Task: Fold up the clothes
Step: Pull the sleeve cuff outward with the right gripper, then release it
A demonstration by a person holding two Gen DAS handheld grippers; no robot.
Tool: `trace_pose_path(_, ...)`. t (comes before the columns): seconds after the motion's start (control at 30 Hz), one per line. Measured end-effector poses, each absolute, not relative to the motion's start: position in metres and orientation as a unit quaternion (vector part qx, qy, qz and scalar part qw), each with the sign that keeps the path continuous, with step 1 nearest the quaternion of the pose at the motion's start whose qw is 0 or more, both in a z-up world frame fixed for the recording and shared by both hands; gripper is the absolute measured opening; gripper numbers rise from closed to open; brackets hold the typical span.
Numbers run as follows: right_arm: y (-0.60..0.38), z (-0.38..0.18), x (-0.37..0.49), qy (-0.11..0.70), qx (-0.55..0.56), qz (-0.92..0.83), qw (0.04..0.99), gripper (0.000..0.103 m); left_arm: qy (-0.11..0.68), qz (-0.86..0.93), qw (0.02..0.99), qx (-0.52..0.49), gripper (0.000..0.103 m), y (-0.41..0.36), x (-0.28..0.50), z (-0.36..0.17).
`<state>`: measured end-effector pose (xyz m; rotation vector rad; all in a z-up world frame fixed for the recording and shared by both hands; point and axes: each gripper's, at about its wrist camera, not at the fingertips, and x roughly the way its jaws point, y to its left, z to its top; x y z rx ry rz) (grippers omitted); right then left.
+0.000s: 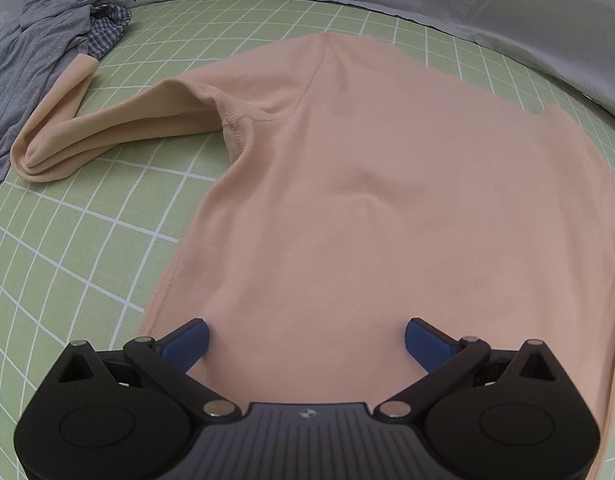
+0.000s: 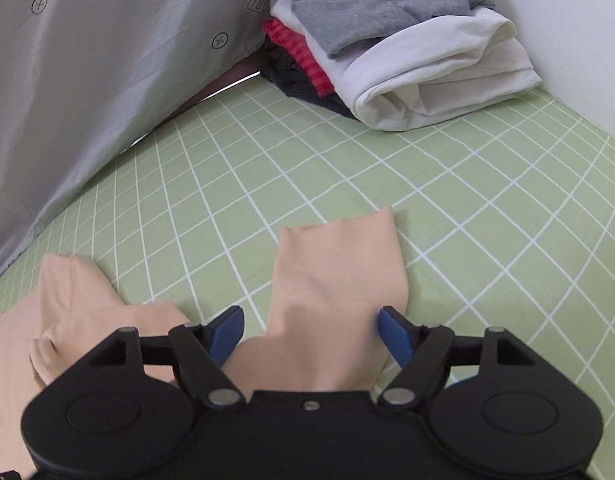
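Peach long-sleeved shirt (image 1: 387,208) spread flat on green grid sheet, left sleeve doubled back.

The peach shirt (image 1: 387,208) runs off the left wrist view at four o'clock — its hem lies hidden under the left gripper (image 1: 306,344). In the right wrist view the sleeve's (image 2: 331,280) near end vanishes beneath the right gripper (image 2: 310,332) — the clothes pile (image 2: 387,40) is cut at twelve o'clock

Bare green grid sheet (image 2: 387,184) ahead, clothes pile (image 2: 407,52) beyond, grey curtain (image 2: 87,80) walling left
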<state>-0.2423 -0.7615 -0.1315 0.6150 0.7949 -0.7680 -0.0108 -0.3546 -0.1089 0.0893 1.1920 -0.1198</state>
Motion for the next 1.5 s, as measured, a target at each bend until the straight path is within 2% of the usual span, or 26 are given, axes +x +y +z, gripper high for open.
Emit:
trace_pose_path(0.17,-0.754,-0.143,-0.224,0.409,0.219,-0.354,0.812,0.078,0.555,-0.055,0.829,0.040,0.103,-0.355,-0.013,-0.108)
trace_pose_path(0.2,-0.751,-0.144,-0.223,0.415,0.201,-0.351,0.815,0.075,0.556,-0.055,0.829,0.039,0.103,-0.354,-0.013,-0.108)
trace_pose_path(0.23,-0.749,-0.144,-0.222,0.417,0.182,-0.350,0.819,0.064,0.556,-0.054,0.829,0.036,0.103,-0.354,-0.013,-0.107)
trace_pose_path(0.27,-0.746,-0.144,-0.223,0.415,0.166,-0.346,0.825,0.059,0.554,-0.052,0.830,0.032,0.103,-0.353,-0.014,-0.106)
trace_pose_path(0.3,-0.744,-0.144,-0.224,0.413,0.153,-0.336,0.833,0.049,0.553,-0.052,0.831,0.025,0.103,-0.350,-0.016,-0.104)
trace_pose_path(0.33,-0.742,-0.144,-0.226,0.410,0.140,-0.327,0.840,0.030,0.552,-0.050,0.832,0.012,0.103,-0.346,-0.017,-0.102)
trace_pose_path(0.37,-0.741,-0.142,-0.228,0.408,0.130,-0.320,0.845,0.018,0.551,-0.050,0.833,-0.001,0.103,-0.342,-0.019,-0.098)
trace_pose_path(0.4,-0.741,-0.139,-0.231,0.406,0.127,-0.320,0.847,0.012,0.547,-0.053,0.835,-0.012,0.103,-0.337,-0.022,-0.094)
trace_pose_path(0.43,-0.741,-0.135,-0.235,0.404,0.124,-0.319,0.848,0.011,0.541,-0.054,0.839,-0.016,0.103,-0.334,-0.025,-0.089)
trace_pose_path(0.57,-0.730,-0.106,-0.262,0.352,0.119,-0.335,0.866,0.011,0.515,-0.053,0.856,0.000,0.103,-0.320,-0.048,-0.071)
trace_pose_path(0.73,-0.697,-0.077,-0.306,0.296,0.120,-0.350,0.881,0.011,0.518,-0.055,0.853,-0.002,0.103,-0.297,-0.072,-0.066)
trace_pose_path(0.87,-0.665,-0.081,-0.335,0.298,0.119,-0.349,0.881,0.011,0.523,-0.056,0.851,0.011,0.103,-0.285,-0.090,-0.066)
trace_pose_path(1.0,-0.638,-0.097,-0.350,0.334,0.120,-0.335,0.873,0.015,0.530,-0.066,0.845,0.031,0.103,-0.278,-0.106,-0.069)
trace_pose_path(1.13,-0.620,-0.108,-0.362,0.361,0.133,-0.326,0.864,0.034,0.538,-0.074,0.838,0.050,0.103,-0.271,-0.123,-0.073)
trace_pose_path(1.37,-0.605,-0.091,-0.373,0.343,0.149,-0.333,0.866,0.047,0.549,-0.067,0.831,0.058,0.103,-0.253,-0.142,-0.079)
trace_pose_path(1.43,-0.605,-0.086,-0.371,0.334,0.140,-0.330,0.872,0.064,0.550,-0.063,0.831,0.057,0.103,-0.249,-0.147,-0.079)
trace_pose_path(1.5,-0.611,-0.085,-0.367,0.332,0.144,-0.331,0.871,0.065,0.551,-0.059,0.831,0.054,0.103,-0.246,-0.150,-0.079)
